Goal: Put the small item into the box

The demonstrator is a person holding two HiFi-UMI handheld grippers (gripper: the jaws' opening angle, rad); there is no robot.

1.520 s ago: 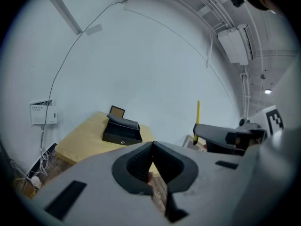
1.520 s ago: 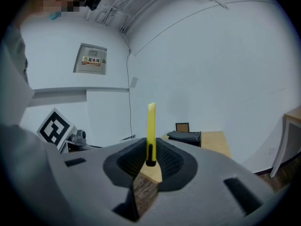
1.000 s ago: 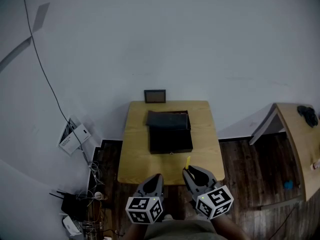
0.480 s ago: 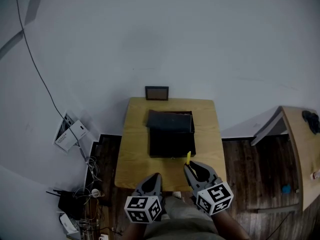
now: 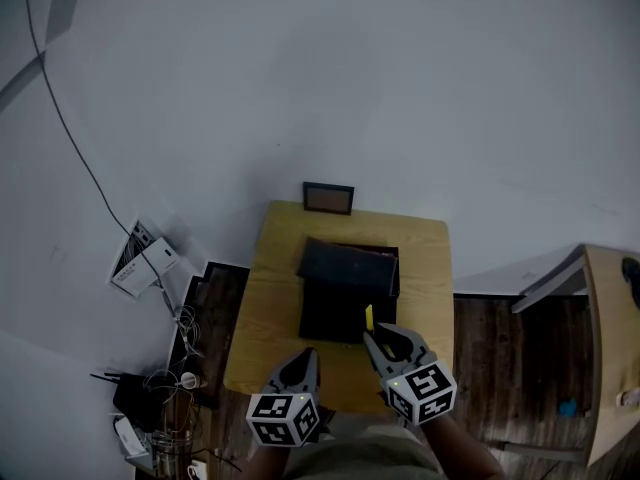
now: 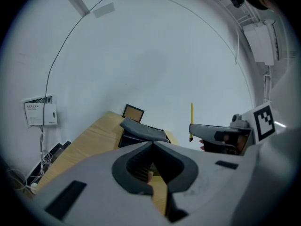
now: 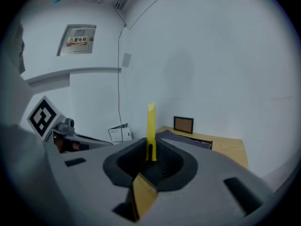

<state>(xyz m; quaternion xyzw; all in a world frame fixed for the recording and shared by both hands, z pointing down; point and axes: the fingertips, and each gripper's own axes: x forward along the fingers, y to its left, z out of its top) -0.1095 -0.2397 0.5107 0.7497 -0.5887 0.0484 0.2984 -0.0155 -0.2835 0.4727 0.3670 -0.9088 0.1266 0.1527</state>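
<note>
A thin yellow strip [image 5: 369, 317] stands upright in my right gripper [image 5: 378, 336], whose jaws are shut on its lower end; in the right gripper view the strip [image 7: 151, 125] rises from between the jaws. The black box [image 5: 343, 306] lies open on the small wooden table [image 5: 270, 298], its lid [image 5: 348, 262] tipped back at the far side. In the head view the strip's tip overlaps the box's near edge. My left gripper [image 5: 303, 357] hovers at the table's near edge, left of the right one, jaws shut and empty. The left gripper view shows the box [image 6: 139, 134] ahead and the strip [image 6: 191, 120] to the right.
A small framed picture [image 5: 329, 198] leans against the wall behind the table. Cables and devices [image 5: 160, 403] clutter the floor at the left, near a white leaflet [image 5: 140, 265]. Another wooden table [image 5: 610, 358] stands at the right. The floor is dark wood.
Both grippers have moved forward toward the table. The right one carried the yellow strip from the table's near edge up to the box's near edge.
</note>
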